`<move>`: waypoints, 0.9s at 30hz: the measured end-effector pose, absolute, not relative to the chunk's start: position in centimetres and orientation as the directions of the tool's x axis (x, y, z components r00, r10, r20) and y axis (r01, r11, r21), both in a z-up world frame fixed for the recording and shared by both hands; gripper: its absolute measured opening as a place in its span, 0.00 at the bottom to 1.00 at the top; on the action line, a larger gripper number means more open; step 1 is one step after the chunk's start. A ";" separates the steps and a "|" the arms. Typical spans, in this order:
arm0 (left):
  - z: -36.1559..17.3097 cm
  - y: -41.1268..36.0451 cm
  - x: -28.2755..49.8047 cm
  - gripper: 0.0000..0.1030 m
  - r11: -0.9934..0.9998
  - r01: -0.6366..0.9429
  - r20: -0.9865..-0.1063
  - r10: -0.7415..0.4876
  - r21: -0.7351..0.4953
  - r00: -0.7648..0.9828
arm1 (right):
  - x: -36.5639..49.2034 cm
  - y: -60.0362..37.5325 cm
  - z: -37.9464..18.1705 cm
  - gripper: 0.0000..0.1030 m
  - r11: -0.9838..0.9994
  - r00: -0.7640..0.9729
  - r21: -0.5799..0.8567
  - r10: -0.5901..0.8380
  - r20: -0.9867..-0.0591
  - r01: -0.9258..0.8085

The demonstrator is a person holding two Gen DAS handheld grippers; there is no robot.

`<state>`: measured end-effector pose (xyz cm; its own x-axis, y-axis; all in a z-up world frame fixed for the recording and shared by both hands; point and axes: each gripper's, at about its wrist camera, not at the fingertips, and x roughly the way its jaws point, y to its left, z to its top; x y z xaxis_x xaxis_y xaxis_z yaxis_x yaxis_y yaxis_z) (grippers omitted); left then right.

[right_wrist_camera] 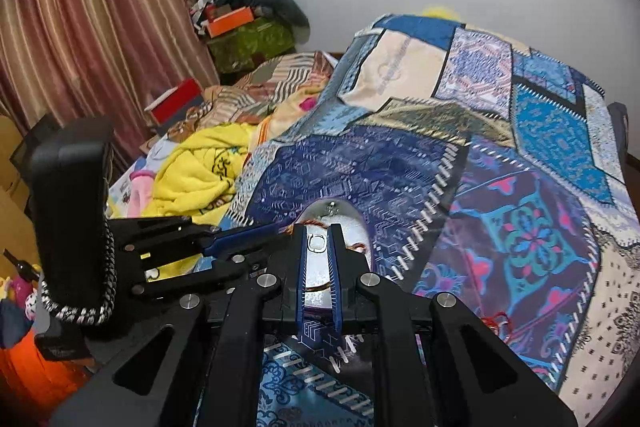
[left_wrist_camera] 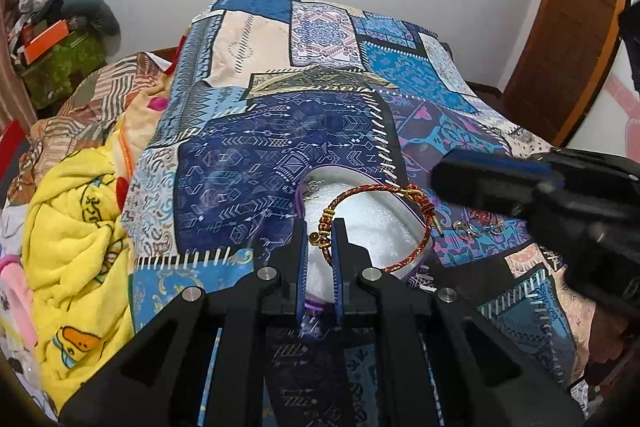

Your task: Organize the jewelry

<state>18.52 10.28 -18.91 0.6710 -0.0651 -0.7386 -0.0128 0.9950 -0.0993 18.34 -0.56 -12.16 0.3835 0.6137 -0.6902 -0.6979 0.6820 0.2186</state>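
Note:
A red and gold braided bracelet (left_wrist_camera: 376, 191) hangs over a white oval jewelry case (left_wrist_camera: 372, 227) with a purple rim on the patchwork bedspread. My left gripper (left_wrist_camera: 320, 231) is shut on the bracelet's beaded section and holds it above the case. My right gripper (right_wrist_camera: 318, 243) hovers over the same case (right_wrist_camera: 340, 223), jaws narrow, holding a small silver ring-like piece (right_wrist_camera: 317, 242). The right gripper also shows at the right of the left wrist view (left_wrist_camera: 496, 179). Small rings and red earrings (left_wrist_camera: 480, 225) lie on the bedspread right of the case.
A crumpled yellow blanket (left_wrist_camera: 76, 223) lies left of the bedspread (left_wrist_camera: 248, 163). Boxes and clothes pile up in the far corner (right_wrist_camera: 244, 23) by the curtain (right_wrist_camera: 92, 27). A wooden door (left_wrist_camera: 568, 39) stands at the right.

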 end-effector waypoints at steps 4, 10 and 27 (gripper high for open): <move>-19.3 10.2 18.8 0.09 0.997 -0.008 -0.738 -0.052 -0.078 0.673 | 18.8 -0.2 -13.2 0.09 0.677 0.356 0.228 0.608 -0.710 -0.700; -19.2 11.0 18.4 0.10 0.995 0.002 -0.732 -0.072 -0.095 0.678 | 19.2 0.7 -14.4 0.09 0.660 0.309 0.240 0.601 -0.737 -0.712; -15.7 13.2 16.4 0.27 0.993 -0.076 -0.672 -0.005 -0.090 0.740 | 19.1 -3.2 -11.0 0.18 0.724 0.415 0.190 0.566 -0.712 -0.663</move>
